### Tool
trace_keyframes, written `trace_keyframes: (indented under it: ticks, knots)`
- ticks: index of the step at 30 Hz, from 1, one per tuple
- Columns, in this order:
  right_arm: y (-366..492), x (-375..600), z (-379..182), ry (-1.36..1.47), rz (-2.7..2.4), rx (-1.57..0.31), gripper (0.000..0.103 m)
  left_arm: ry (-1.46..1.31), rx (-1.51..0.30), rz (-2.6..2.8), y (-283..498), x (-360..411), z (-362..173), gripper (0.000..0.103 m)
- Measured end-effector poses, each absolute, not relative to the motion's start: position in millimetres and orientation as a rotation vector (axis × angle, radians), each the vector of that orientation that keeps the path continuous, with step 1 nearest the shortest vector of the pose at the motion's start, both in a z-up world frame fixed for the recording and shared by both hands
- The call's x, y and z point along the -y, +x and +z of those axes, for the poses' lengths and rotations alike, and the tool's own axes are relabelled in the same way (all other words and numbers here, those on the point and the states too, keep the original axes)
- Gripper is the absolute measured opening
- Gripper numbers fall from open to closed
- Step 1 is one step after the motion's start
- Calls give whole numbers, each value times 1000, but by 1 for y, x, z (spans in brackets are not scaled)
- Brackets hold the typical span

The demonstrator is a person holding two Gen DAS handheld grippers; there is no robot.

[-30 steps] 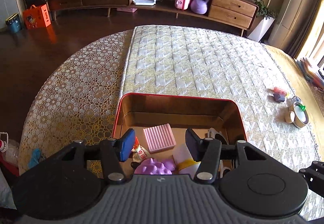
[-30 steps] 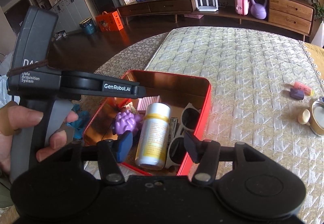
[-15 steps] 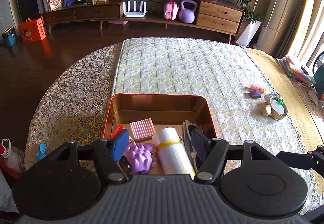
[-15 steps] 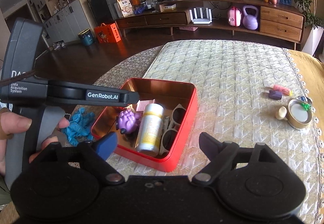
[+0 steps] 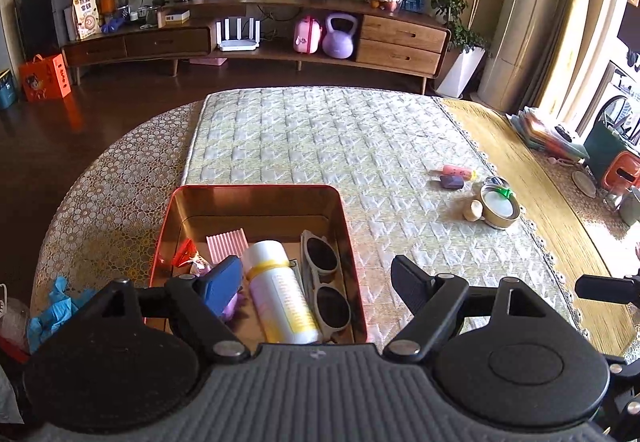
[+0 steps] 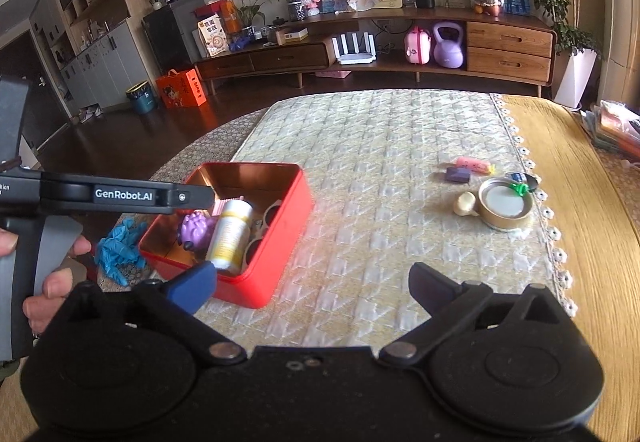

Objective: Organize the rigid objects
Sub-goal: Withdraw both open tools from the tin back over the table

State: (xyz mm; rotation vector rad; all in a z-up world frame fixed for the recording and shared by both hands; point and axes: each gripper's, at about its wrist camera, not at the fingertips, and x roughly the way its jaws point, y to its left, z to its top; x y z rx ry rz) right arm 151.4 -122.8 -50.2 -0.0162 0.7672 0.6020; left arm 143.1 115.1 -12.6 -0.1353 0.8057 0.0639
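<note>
Tin [image 6: 276,242] sits left of centre — bottle [image 6: 230,234] lying inside, above the right gripper [image 6: 312,284]; both it and the left gripper [image 5: 316,284] gape, grasping nothing.

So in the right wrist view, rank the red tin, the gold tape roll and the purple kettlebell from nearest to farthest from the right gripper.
1. Red tin, just ahead-left of the right gripper.
2. Gold tape roll, farther out on the right of the cloth.
3. Purple kettlebell, across the room on the low shelf.
</note>
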Motion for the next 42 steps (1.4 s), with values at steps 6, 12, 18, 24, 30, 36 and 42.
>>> trace_keyframes:
  ticks: [6,12,18,24,30,36,42]
  knots:
    - [153,170,-50,-12,535,-760,103,-135,-809,15,146,-90,-17,82]
    - [162,208,-55,-14,475,-769,103,-120,-798,-52,154,-59,-20,82]
    - [180,236,-54,-11,423,-765,103,-85,-800,-103,169,-26,-28,82]
    - [210,258,-57,4,382,-761,102,-59,-819,-135,193,2,-43,82]
    - [249,266,-62,19,361,-777,101,-40,-839,-160,218,24,-59,82]
    - [291,269,-71,49,358,-814,98,-29,-843,-162,245,38,-72,82]
    - [326,267,-89,80,353,-868,93,-5,-854,-175,272,54,-91,82]
